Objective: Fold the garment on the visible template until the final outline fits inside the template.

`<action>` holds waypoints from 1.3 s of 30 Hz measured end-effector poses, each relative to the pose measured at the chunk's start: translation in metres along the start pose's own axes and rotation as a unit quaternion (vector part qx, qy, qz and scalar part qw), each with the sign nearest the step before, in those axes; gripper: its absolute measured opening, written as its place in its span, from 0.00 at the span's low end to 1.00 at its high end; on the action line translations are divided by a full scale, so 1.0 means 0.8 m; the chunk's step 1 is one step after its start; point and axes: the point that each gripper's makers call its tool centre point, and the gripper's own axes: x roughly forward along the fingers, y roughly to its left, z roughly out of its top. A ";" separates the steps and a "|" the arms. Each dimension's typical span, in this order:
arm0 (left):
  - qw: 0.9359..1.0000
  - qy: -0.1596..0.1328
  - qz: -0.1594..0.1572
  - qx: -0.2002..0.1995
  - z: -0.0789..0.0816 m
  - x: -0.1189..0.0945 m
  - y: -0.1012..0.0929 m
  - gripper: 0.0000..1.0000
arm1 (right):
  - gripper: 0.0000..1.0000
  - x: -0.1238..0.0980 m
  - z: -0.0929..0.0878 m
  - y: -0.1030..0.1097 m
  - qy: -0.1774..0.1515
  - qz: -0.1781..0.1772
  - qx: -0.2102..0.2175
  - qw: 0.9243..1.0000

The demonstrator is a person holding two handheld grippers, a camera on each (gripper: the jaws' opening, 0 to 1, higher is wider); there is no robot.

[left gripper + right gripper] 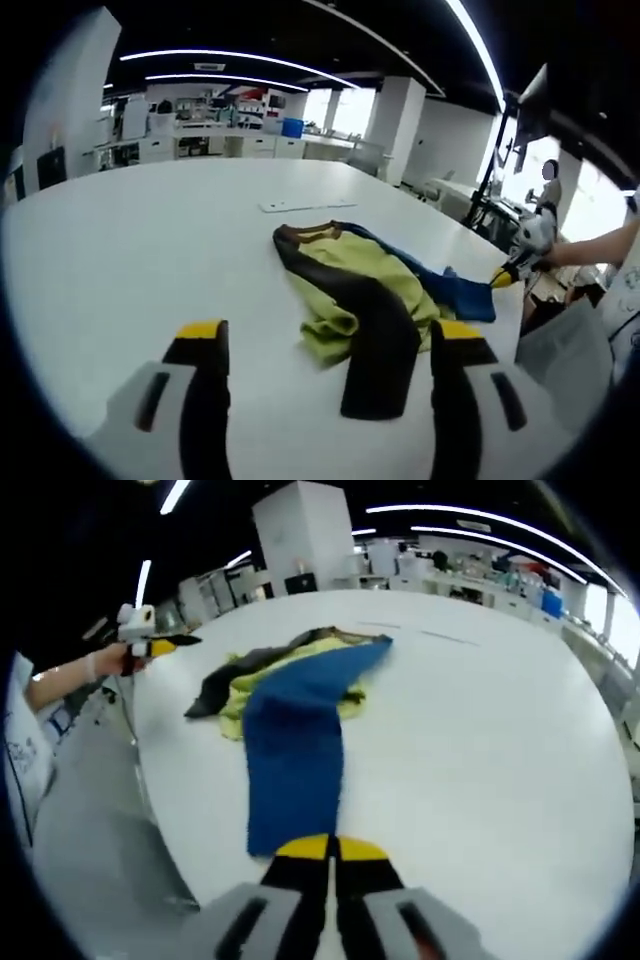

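- Left gripper (325, 345): jaws spread wide, holding nothing, above the white table (140, 240).
- Right gripper (330, 848): jaws pinched on the blue sleeve (295, 750) at its 12 o'clock.
- Garment (375, 290): crumpled at the left gripper's 1 o'clock.

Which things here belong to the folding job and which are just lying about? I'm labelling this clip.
Job:
- garment, yellow-green, dark and blue, crumpled on the white table
- its blue sleeve, pulled out straight
- right gripper, shut on the sleeve
- left gripper, open

Lying about:
- flat white strip beyond the garment
- background desks
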 end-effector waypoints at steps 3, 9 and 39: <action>1.000 -0.001 -0.001 -0.003 0.002 0.004 -0.006 0.79 | 0.00 -0.004 -0.002 -0.037 0.008 -0.017 0.005 1.000; 1.000 -0.007 -0.001 -0.008 0.007 0.010 -0.010 0.79 | 0.00 -0.014 -0.012 -0.088 0.035 -0.044 0.010 0.998; 0.999 0.003 0.014 -0.036 -0.006 0.033 0.002 0.77 | 0.00 -0.072 0.019 -0.290 0.086 -0.158 0.010 0.984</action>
